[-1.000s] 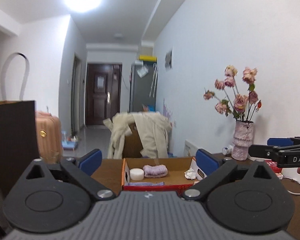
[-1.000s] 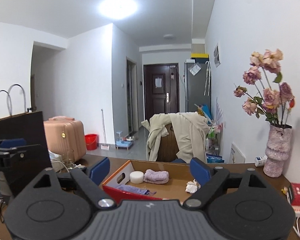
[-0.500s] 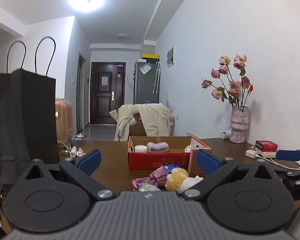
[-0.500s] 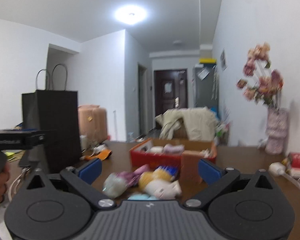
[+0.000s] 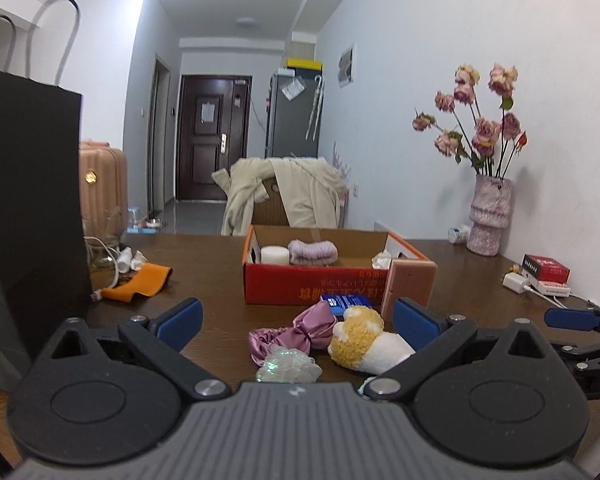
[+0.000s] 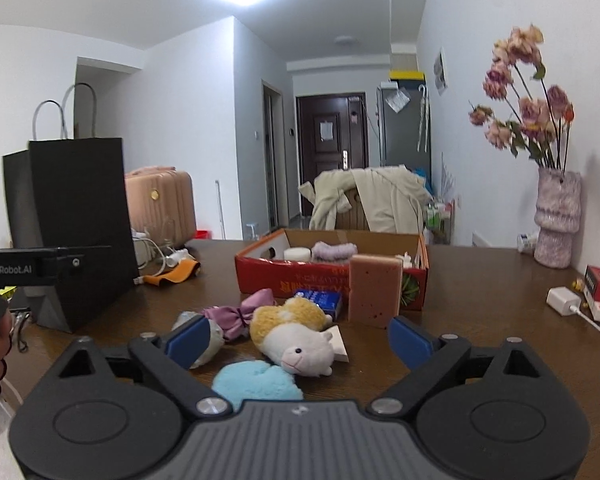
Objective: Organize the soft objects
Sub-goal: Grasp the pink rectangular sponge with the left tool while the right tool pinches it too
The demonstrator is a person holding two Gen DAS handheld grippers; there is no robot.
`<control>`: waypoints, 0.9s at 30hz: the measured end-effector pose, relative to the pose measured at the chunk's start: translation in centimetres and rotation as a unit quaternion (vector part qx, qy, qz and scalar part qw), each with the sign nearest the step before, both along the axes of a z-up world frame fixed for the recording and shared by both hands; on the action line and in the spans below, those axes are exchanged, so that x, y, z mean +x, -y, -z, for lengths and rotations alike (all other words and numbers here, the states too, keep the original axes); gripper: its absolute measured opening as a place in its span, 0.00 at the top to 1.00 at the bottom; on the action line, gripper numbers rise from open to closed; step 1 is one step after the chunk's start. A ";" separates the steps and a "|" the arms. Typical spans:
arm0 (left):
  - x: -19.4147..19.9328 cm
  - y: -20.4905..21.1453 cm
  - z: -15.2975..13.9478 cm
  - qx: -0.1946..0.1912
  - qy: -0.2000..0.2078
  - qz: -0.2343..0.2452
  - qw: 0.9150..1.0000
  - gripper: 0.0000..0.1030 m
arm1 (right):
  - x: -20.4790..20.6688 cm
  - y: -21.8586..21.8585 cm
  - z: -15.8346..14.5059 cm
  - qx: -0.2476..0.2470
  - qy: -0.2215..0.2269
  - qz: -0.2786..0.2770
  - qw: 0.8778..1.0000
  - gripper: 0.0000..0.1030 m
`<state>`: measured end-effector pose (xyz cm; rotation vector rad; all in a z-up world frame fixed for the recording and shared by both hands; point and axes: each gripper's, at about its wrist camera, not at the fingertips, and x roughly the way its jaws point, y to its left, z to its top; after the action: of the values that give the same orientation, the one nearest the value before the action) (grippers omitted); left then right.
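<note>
A red cardboard box stands on the brown table, holding a purple knit band, a white round pad and crumpled tissue. In front of it lie a yellow-and-white plush animal, a purple satin bow, an iridescent mesh puff, a light blue plush pad and a pink sponge block standing against the box. My left gripper and right gripper are both open and empty, just short of the pile.
A tall black paper bag stands at the left. An orange cloth and cables lie beside it. A vase of dried roses, a red box and a white charger are at the right.
Both grippers have dropped and pulled back from over the box; the pile of soft things in front of the box has come into view. Jaws stayed open.
</note>
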<state>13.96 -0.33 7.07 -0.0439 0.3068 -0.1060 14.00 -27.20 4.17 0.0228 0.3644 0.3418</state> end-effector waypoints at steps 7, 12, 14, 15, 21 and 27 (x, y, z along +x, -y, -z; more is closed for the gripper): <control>4.6 1.2 1.5 0.005 -0.036 0.011 0.999 0.00 | 4.1 0.3 1.8 0.005 -0.050 -0.002 0.999 0.16; 8.6 2.1 1.3 0.007 -0.039 0.021 0.999 0.00 | 7.0 0.3 2.2 0.003 -0.055 0.001 0.999 0.17; 10.4 2.9 1.1 0.017 -0.033 0.027 0.999 0.00 | 8.5 0.5 2.0 0.001 -0.051 0.005 0.999 0.17; 11.1 3.2 1.1 0.018 -0.033 0.031 0.999 0.00 | 9.3 0.7 1.9 0.001 -0.049 0.008 0.999 0.18; 16.1 5.3 1.2 0.010 -0.037 0.052 0.998 0.00 | 14.8 2.2 0.7 -0.004 -0.024 0.015 1.000 0.26; 20.1 6.6 2.2 -0.010 -0.066 0.044 0.997 0.00 | 22.8 1.7 1.2 -0.070 0.006 -0.053 0.996 0.37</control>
<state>34.04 -6.97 4.87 -0.0574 0.4393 -0.1942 36.82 -28.89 2.95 -0.1363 0.3770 0.4209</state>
